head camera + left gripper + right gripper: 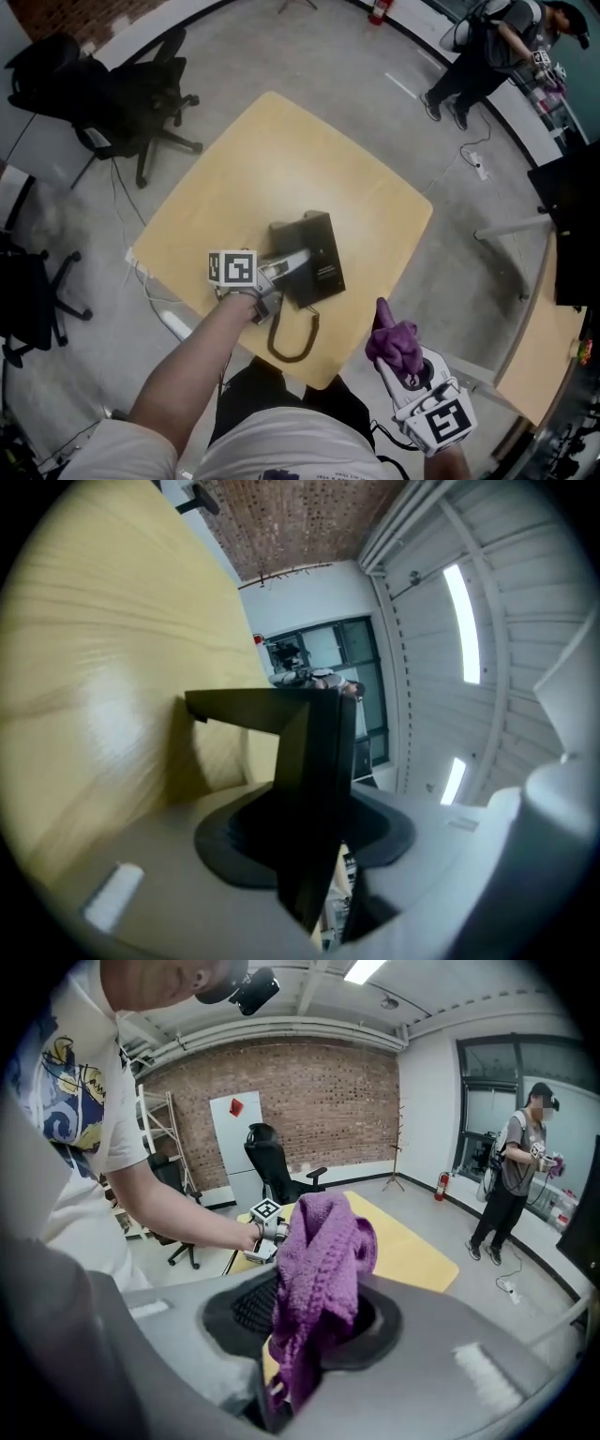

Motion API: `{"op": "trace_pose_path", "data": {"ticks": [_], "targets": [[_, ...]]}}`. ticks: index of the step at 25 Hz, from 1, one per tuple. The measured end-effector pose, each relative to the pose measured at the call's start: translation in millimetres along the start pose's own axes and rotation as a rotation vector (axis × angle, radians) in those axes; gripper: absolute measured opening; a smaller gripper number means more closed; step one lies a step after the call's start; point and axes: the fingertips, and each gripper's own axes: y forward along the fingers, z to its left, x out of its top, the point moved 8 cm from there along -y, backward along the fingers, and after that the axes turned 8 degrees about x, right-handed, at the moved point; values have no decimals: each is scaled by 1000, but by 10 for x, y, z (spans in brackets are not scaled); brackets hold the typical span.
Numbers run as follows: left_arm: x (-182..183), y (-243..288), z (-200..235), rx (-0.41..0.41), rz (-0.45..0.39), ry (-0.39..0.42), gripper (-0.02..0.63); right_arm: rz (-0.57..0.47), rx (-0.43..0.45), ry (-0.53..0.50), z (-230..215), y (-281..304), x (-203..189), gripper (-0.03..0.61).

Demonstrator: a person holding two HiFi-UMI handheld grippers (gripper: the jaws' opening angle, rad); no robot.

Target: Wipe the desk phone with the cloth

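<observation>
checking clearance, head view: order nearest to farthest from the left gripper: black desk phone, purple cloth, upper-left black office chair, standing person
1. black desk phone, at the jaws
2. purple cloth, lower right
3. black office chair, upper left
4. standing person, top right corner

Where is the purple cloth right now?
In the head view's lower right, the purple cloth is clamped in the right claw. It is past the table's near-right edge, right of the desk phone and not touching it.
</observation>
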Motion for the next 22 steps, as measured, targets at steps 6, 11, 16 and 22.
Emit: {"op": "trace_pose_path", "data": {"ticks": [6,11,16,22], "targets": [[-22,-3,-76,7,32,81,183,-8,-22,-2,-28,40,3,106],[3,-129,-361,-23,14,113,178,-48,23,-69,-162,112,153,106],[-23,-269,-719,0,-16,146,178,-129,97,-201,-391,205,527,106],[-149,-340,-1103,6,-76,152,178,-253,218,-293,-586,329,918,106]]}}
